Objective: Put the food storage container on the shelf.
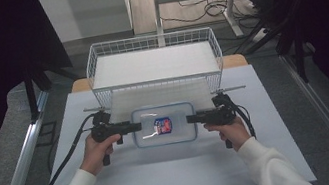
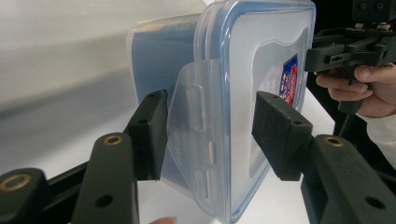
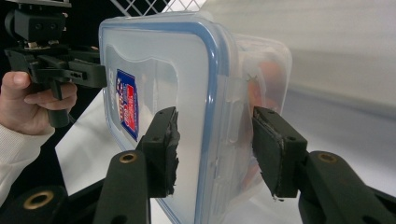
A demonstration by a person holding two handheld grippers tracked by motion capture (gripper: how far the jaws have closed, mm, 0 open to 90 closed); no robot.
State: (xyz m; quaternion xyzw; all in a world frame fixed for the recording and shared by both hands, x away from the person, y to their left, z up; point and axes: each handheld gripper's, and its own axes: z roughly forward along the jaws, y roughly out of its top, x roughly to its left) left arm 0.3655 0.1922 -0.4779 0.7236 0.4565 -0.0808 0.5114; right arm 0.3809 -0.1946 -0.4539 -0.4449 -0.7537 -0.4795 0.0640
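A clear plastic container [image 1: 164,124] with a blue-rimmed lid and a red-and-blue sticker lies on the white table [image 1: 166,173], just in front of the wire basket. My left gripper [image 1: 136,126] is open, its jaws straddling the container's [image 2: 243,70] left end, one over the lid and one under the rim. The clear latch flap [image 2: 189,126] there flares outward between them. My right gripper [image 1: 191,117] is open the same way around the right end of the container [image 3: 154,60], pads close to the lid and the side latch [image 3: 236,116]. Something orange shows inside.
A white wire basket [image 1: 151,41] stands at the back of the table, its front wall close behind the container. Metal rails run along both table sides. Free table surface lies in front of the person's hands.
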